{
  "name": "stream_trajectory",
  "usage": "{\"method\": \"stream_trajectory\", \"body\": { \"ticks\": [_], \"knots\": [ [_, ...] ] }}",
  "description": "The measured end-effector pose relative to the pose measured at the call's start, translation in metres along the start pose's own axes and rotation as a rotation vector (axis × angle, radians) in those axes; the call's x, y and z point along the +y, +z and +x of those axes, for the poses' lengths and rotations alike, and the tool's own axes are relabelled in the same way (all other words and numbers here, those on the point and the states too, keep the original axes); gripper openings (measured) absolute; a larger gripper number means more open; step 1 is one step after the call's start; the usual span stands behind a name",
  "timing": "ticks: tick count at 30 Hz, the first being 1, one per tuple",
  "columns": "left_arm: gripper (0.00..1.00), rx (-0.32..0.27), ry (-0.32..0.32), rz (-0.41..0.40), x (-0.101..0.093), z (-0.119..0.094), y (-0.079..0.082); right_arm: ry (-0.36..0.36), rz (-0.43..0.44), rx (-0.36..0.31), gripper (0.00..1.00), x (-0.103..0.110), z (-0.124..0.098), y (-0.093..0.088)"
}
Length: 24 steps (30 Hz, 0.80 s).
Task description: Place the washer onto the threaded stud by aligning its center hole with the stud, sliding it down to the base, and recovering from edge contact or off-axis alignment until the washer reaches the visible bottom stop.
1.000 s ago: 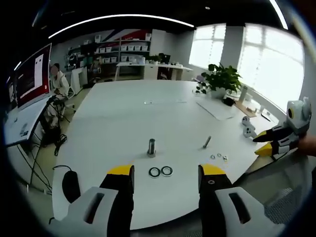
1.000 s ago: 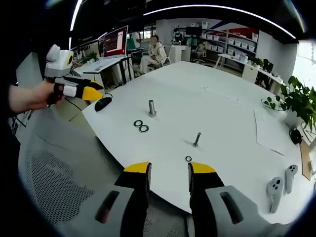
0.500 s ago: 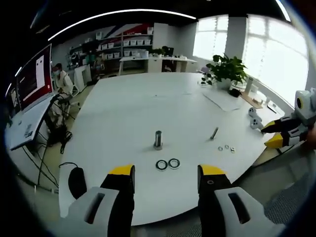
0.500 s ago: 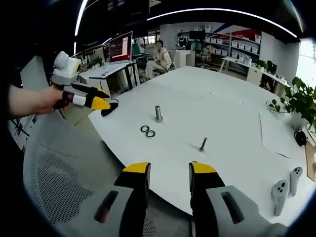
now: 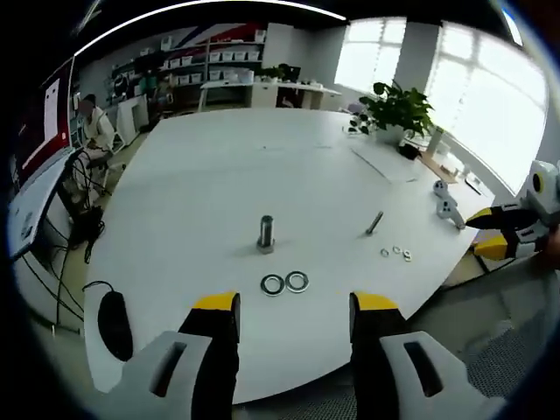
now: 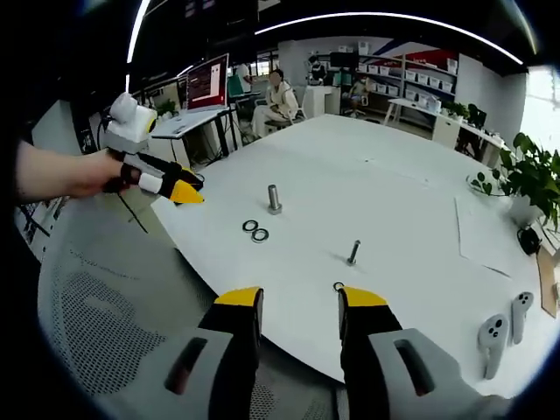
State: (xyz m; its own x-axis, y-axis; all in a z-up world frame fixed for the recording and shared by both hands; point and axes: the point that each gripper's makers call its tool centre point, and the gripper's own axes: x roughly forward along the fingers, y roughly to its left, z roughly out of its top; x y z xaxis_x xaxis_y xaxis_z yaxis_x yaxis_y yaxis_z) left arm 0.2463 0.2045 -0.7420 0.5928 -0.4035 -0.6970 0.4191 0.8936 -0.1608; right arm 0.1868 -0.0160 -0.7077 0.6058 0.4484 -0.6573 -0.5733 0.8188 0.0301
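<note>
Both hand-held grippers are off the worktop (image 5: pixel 289 175) and carry nothing. The left hand-held gripper (image 5: pixel 293 306) has its jaws set well apart and empty, beyond the near edge. The right hand-held gripper (image 6: pixel 296 300) is likewise parted and empty, outside the adjoining edge.

The threaded stud (image 5: pixel 266 234) stands upright, in from the near edge. Two washers (image 5: pixel 284 283) lie flat side by side, between the stud and that edge, close to the stud but apart from it. A second bolt (image 5: pixel 374 223) leans nearer the right-hand edge, with some small rings (image 5: pixel 395 253) beside it; their type is too small to confirm.

Compared with half a second ago, the left view sits slightly closer over the washers and the left hand-held gripper has moved further in over the worktop edge in the right view. Nothing on the worktop has shifted.

Assessment: approach stage only. No washer is picked up, and alignment with the stud is not yet begun.
</note>
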Motion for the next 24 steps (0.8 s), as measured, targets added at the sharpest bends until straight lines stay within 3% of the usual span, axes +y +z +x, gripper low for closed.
{"method": "stream_trajectory", "body": {
  "ticks": [4, 8, 11, 17, 20, 23, 24],
  "knots": [
    [0.48, 0.066, -0.027, 0.055, 0.002, 0.019, -0.001, -0.003, -0.003, 0.005, 0.37, 0.0, 0.0, -0.001],
    [0.47, 0.144, -0.046, 0.087, 0.009, 0.042, -0.008, -0.004, -0.062, 0.007, 0.36, 0.004, 0.0, 0.0],
    [0.45, 0.222, -0.049, 0.15, 0.017, 0.056, -0.017, -0.01, -0.048, 0.006, 0.36, 0.0, 0.0, 0.0],
    [0.42, 0.311, -0.074, 0.212, 0.02, 0.076, -0.028, -0.016, -0.048, 0.01, 0.36, -0.001, 0.0, -0.001],
    [0.42, 0.389, -0.075, 0.308, 0.024, 0.087, -0.04, -0.018, -0.052, 0.008, 0.36, -0.001, -0.001, -0.001],
    [0.41, 0.382, -0.081, 0.374, 0.024, 0.097, -0.038, -0.021, -0.051, 0.011, 0.36, -0.002, -0.001, -0.002],
    [0.41, 0.415, -0.081, 0.38, 0.028, 0.1, -0.041, -0.022, -0.05, 0.011, 0.36, -0.002, -0.001, -0.002]
  ]
}}
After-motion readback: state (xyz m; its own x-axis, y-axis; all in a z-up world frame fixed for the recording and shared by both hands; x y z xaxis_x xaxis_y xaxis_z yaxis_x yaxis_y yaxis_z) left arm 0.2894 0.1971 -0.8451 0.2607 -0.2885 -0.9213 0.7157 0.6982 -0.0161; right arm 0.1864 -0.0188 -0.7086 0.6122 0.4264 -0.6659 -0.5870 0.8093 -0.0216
